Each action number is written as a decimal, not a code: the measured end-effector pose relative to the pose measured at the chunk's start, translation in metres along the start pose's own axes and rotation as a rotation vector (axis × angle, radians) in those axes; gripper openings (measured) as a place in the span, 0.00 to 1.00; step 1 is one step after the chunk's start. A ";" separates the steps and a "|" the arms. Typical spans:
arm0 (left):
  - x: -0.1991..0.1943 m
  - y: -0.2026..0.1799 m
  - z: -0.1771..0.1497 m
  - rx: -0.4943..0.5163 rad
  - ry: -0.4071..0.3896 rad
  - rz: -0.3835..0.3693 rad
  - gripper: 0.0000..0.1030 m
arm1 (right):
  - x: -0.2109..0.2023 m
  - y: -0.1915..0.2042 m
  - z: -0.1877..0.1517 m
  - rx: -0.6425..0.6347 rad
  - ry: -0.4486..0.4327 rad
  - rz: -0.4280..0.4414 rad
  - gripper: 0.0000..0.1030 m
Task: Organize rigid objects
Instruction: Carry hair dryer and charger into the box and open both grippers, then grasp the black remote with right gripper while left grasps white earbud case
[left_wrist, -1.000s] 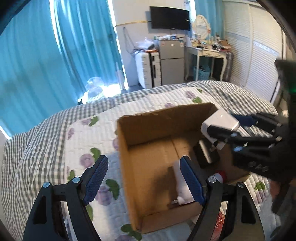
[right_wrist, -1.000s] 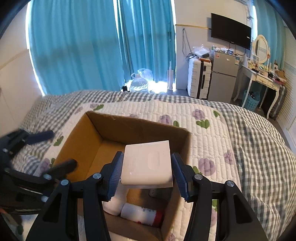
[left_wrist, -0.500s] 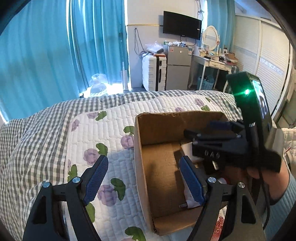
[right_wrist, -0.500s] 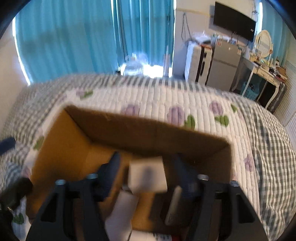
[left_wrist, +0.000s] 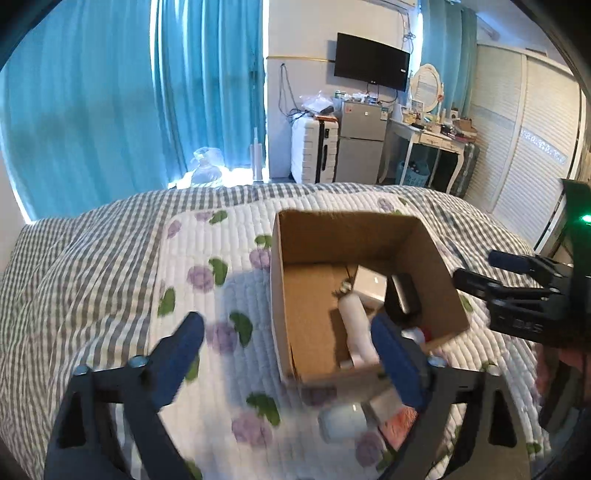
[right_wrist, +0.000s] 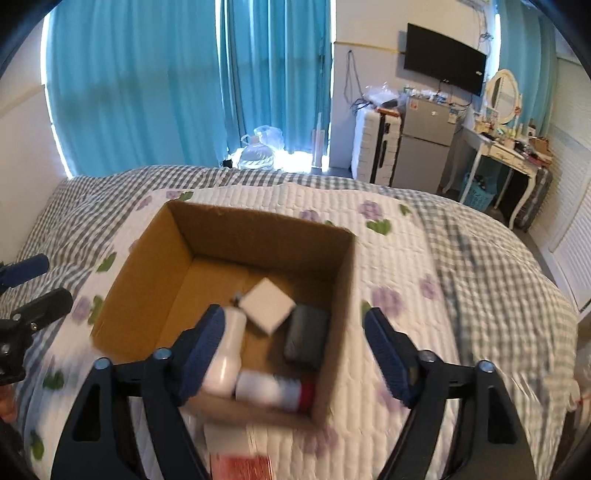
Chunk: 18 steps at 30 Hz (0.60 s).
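Both claws, left (left_wrist: 286, 356) and right (right_wrist: 293, 350), gape wide and empty above the box (right_wrist: 332, 314); the next pickup, probably the bottle (left_wrist: 341, 422) beside it, wants a centred, square grip.

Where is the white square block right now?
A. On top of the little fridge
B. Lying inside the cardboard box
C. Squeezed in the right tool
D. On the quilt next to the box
B. The white square block lies on the floor of the cardboard box, and the right tool is open and holds nothing.

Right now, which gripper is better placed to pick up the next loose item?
Probably left: the left gripper is open, with the white bottle just outside the box. The right gripper faces the box.
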<state>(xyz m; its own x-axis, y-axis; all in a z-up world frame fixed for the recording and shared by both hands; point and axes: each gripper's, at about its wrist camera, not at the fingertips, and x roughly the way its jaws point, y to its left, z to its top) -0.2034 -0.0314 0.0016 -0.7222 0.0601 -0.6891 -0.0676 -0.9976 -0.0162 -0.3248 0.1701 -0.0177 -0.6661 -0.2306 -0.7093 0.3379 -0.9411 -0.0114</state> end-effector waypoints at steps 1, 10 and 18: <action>-0.005 -0.003 -0.008 0.000 0.008 0.003 0.93 | -0.011 0.000 -0.008 -0.002 -0.001 0.002 0.81; -0.017 -0.025 -0.086 -0.002 0.121 0.022 0.93 | -0.054 0.014 -0.098 -0.062 0.056 0.012 0.87; -0.018 -0.024 -0.151 -0.048 0.231 0.134 0.93 | -0.039 0.071 -0.183 -0.341 0.197 0.066 0.87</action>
<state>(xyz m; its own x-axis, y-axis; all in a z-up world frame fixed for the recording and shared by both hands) -0.0842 -0.0142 -0.0950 -0.5462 -0.0761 -0.8342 0.0547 -0.9970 0.0552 -0.1537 0.1578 -0.1197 -0.5065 -0.2053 -0.8375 0.5992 -0.7822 -0.1706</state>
